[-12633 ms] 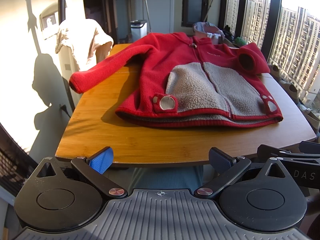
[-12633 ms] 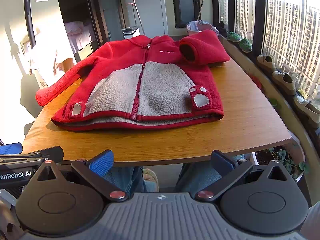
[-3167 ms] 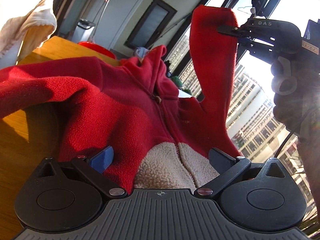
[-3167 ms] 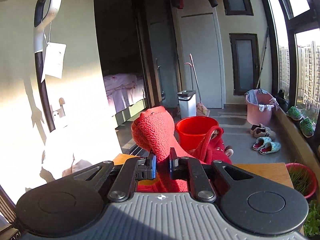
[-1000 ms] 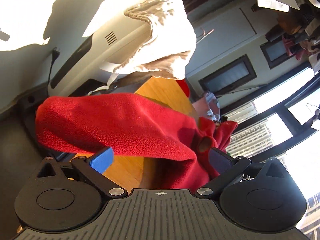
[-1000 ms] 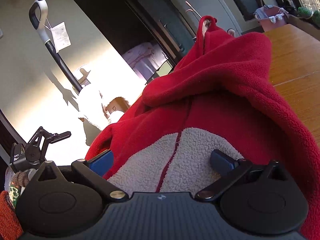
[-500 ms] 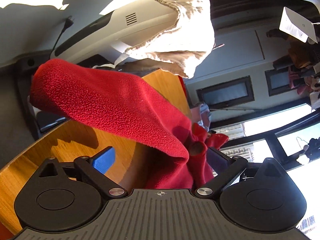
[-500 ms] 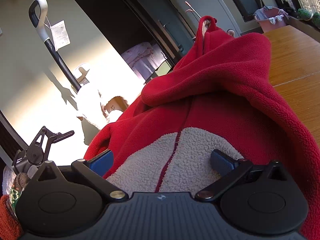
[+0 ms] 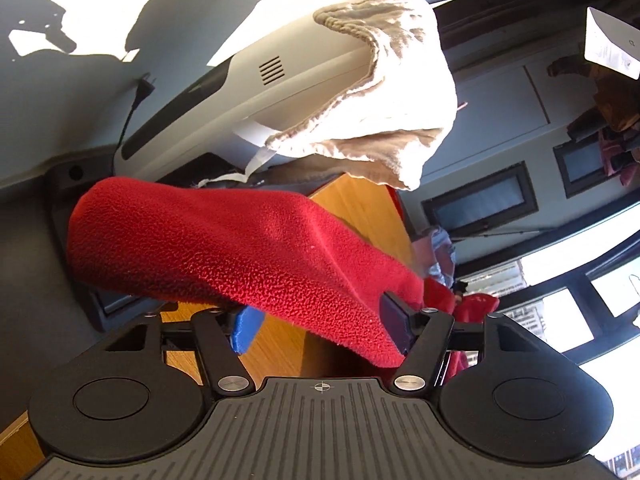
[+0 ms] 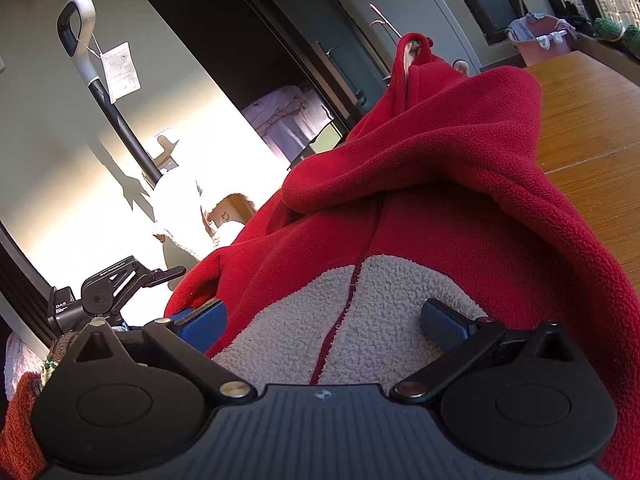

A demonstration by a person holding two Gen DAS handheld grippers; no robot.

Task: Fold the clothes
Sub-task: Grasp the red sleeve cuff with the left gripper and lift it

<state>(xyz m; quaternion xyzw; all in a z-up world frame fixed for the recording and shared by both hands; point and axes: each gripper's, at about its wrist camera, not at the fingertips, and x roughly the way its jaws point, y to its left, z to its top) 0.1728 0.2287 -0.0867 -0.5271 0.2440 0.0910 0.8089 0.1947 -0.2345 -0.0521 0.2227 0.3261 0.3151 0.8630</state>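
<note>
Item: left gripper (image 9: 322,330). Jaws closing, with the red sleeve (image 9: 224,252) between them. The right pad sits against the fleece at the sleeve's lower edge; the blue left pad (image 9: 246,330) stands just beside it, and contact there cannot be told. Not yet a firm grip, by the look of it.

Item: sleeve. It crosses the left gripper's mouth. Its long axis runs from the rounded cuff end, up and left and hanging off the table (image 9: 360,208) edge, down and right toward the body of the jacket (image 10: 420,208). The coming fold likely turns on this: the cuff lies left of and beyond the jaws and must go right, across the jacket front.

Item: right gripper (image 10: 324,326). Jaws wide apart, holding nothing, resting low over the cream fleece panel (image 10: 360,320) with its red zip line between the pads. The left gripper is the one on the sleeve.

Item: jacket. It lies on the table, hood heaped at the far end, bare wood to the right.

Item: far ground. A pale cloth (image 9: 392,92) is draped over a white appliance (image 9: 256,80) beyond the table's left edge.
</note>
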